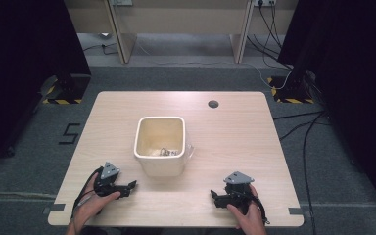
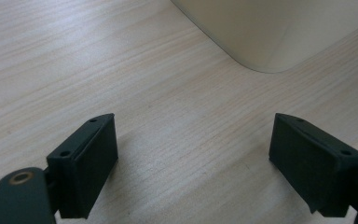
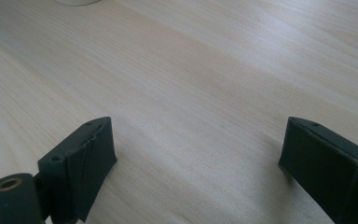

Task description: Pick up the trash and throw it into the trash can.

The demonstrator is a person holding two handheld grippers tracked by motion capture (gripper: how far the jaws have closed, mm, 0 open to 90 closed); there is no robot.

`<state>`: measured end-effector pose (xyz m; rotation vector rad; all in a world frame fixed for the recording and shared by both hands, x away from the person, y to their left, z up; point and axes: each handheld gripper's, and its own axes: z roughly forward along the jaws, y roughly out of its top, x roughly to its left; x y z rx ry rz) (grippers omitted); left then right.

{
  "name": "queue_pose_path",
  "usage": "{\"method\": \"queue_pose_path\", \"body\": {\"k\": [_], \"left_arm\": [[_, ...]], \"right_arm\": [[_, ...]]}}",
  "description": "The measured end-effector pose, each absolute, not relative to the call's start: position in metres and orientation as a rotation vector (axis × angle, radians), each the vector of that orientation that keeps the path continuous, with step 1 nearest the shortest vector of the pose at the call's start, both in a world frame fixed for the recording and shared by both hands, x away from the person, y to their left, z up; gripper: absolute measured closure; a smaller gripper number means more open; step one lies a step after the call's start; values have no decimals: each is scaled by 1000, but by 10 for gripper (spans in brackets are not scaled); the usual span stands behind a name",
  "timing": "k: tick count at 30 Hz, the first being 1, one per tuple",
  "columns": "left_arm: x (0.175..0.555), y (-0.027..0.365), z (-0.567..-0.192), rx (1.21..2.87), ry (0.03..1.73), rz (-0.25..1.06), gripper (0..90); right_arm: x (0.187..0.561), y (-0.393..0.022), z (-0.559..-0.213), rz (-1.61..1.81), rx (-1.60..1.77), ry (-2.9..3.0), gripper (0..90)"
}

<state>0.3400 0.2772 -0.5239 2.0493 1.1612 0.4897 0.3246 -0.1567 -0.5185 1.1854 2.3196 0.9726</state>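
A: Where does the cream bin [image 1: 159, 145] sit?

B: Upright near the middle of the tabletop [image 1: 235, 142], a little toward the near edge. Some small items lie at its bottom, too small to name.

A: And the grippers?

B: Both rest low by the near edge. The left gripper [image 1: 127, 187] is toward the near left corner, its jaws spread wide with nothing between them; in the left gripper view the left gripper [image 2: 193, 154] looks over bare wood at the bin's rounded lower corner [image 2: 270, 32]. The right gripper [image 1: 215, 198] is toward the near right corner, jaws also spread and empty; in the right gripper view the right gripper [image 3: 196, 161] faces open wood.

A: Which is nearer the bin?

B: The left, I judge. The bin lies ahead of its jaws and toward the right, close by; the right gripper stands farther off.
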Motion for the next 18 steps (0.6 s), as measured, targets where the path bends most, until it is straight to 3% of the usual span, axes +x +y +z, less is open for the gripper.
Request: {"method": "queue_pose_path", "body": {"k": [18], "left_arm": [[335,276,-524,2046,1164,493,137]], "right_arm": [[324,-157,-518,972,1186,2322,101]]}}
